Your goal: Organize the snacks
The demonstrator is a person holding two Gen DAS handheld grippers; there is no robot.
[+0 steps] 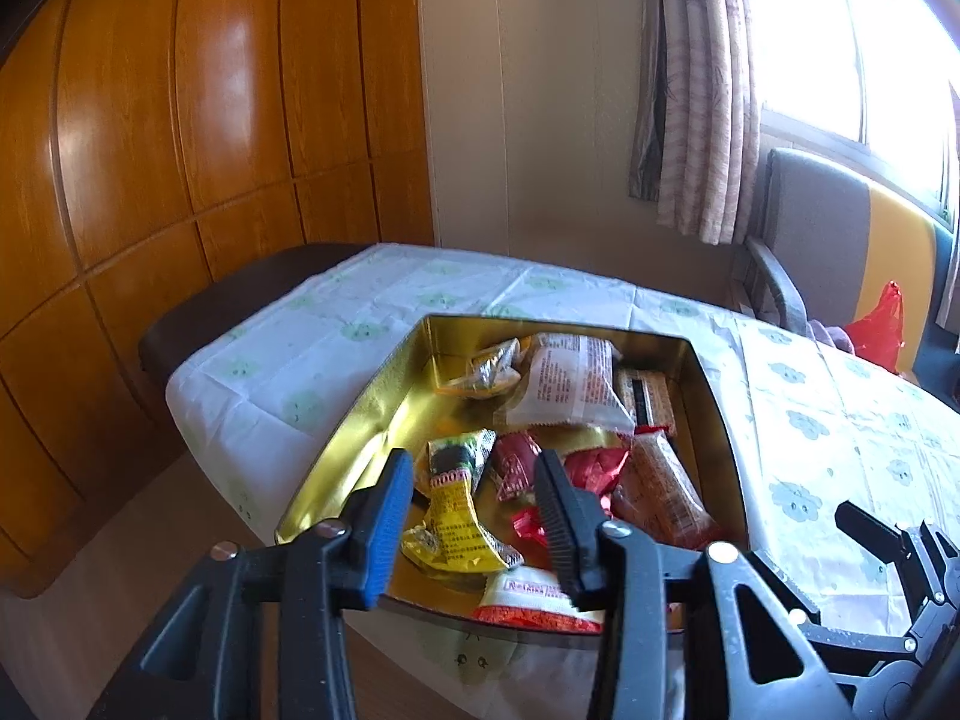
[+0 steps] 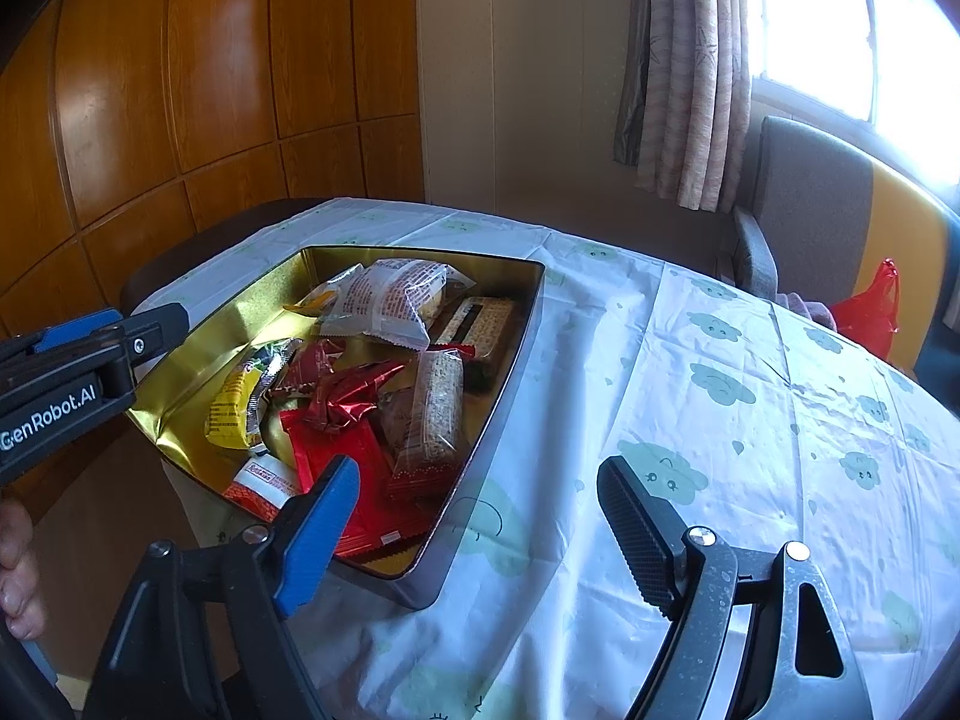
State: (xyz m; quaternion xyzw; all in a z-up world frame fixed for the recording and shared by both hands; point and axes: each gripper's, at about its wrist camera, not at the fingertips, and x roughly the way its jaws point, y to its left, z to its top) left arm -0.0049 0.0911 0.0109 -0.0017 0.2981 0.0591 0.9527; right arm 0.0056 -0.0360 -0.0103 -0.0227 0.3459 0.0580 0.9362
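An open gold tin [image 1: 366,414] [image 2: 240,312] sits near the table's corner, filled with several wrapped snacks. Among them are a yellow packet [image 1: 456,522] [image 2: 231,414], a white packet [image 1: 564,384] [image 2: 390,300], crumpled red foil [image 1: 594,468] [image 2: 348,390] and a clear-wrapped grain bar [image 1: 660,492] [image 2: 438,420]. My left gripper [image 1: 471,459] [image 2: 162,321] hovers over the tin's left side, jaws partly apart, nothing between the pads. My right gripper [image 2: 477,468] stands wide open above the tin's near right wall and the cloth, holding nothing.
The table carries a white tablecloth [image 2: 690,390] with cloud prints, bare to the right of the tin. A grey and yellow chair [image 2: 810,210] with a red bag [image 2: 870,312] stands behind. Wooden panelling [image 1: 180,120] fills the left. A person's fingers [image 2: 18,570] show at the edge.
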